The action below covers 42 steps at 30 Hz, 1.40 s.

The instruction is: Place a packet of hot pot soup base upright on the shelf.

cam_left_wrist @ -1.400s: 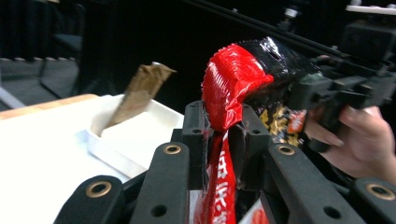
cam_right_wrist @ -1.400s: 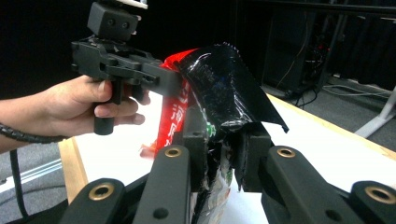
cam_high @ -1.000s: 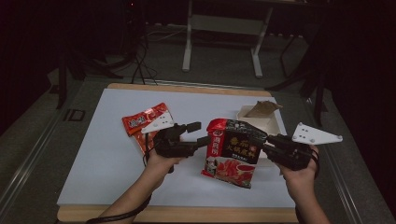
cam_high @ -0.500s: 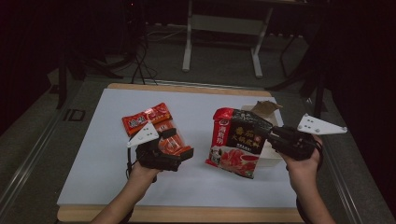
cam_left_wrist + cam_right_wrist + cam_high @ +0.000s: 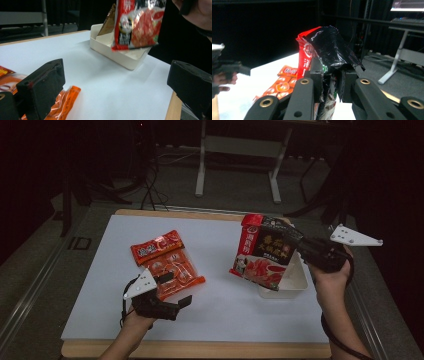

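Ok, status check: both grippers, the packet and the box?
Left gripper open beside the orange packets. Right gripper shut on the red-and-black packet, held above the white box. Brown packet already in it.

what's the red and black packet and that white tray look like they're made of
Red and black packet: thin glossy plastic film, probably; it crinkles and throws glints where the right gripper pinches it.
White tray: smooth, matte cream plastic by the look, with rigid straight walls; it could be another moulded material.
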Available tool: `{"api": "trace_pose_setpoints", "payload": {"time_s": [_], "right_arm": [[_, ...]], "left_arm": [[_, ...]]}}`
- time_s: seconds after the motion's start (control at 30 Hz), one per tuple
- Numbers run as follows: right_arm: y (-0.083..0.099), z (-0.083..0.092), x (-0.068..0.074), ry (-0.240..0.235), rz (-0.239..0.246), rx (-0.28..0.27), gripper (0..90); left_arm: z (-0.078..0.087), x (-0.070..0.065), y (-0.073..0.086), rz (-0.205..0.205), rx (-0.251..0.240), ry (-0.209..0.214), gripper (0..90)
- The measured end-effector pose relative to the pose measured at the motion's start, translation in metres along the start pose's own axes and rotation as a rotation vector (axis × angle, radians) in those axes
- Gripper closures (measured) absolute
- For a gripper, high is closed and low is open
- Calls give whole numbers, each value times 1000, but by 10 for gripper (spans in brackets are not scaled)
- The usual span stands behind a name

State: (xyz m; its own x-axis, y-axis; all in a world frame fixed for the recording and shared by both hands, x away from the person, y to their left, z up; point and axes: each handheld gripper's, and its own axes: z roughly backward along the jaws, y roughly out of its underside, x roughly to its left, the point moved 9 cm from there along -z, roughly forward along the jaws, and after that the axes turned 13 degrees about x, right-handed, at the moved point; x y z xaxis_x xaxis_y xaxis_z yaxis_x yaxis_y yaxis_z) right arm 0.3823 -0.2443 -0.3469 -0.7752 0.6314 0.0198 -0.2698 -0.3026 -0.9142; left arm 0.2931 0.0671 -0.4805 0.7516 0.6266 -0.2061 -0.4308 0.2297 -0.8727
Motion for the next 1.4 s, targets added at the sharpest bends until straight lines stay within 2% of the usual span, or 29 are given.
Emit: {"api": "trace_pose_setpoints", "payload": {"time_s": [0.17,0.27,0.6,0.87,1.1,1.3,1.4], "right_arm": [[-8,2,-16,52,7,-18,773],[-9,2,-24,80,11,-8,773],[-9,1,-53,125,-8,-14,773],[-11,1,-77,169,-19,-21,772],[-7,0,-97,212,-10,3,770],[3,-5,-107,191,30,3,769],[7,-8,-109,197,34,20,770]], "left_arm": [[5,5,9,-48,-23,-51,23],[7,4,12,-52,-34,-42,23],[3,-1,31,-68,4,-7,23],[7,-2,43,-40,15,3,23],[12,-2,47,-29,4,8,23],[12,-1,49,-12,2,14,23],[13,-1,49,-7,0,18,23]]}}
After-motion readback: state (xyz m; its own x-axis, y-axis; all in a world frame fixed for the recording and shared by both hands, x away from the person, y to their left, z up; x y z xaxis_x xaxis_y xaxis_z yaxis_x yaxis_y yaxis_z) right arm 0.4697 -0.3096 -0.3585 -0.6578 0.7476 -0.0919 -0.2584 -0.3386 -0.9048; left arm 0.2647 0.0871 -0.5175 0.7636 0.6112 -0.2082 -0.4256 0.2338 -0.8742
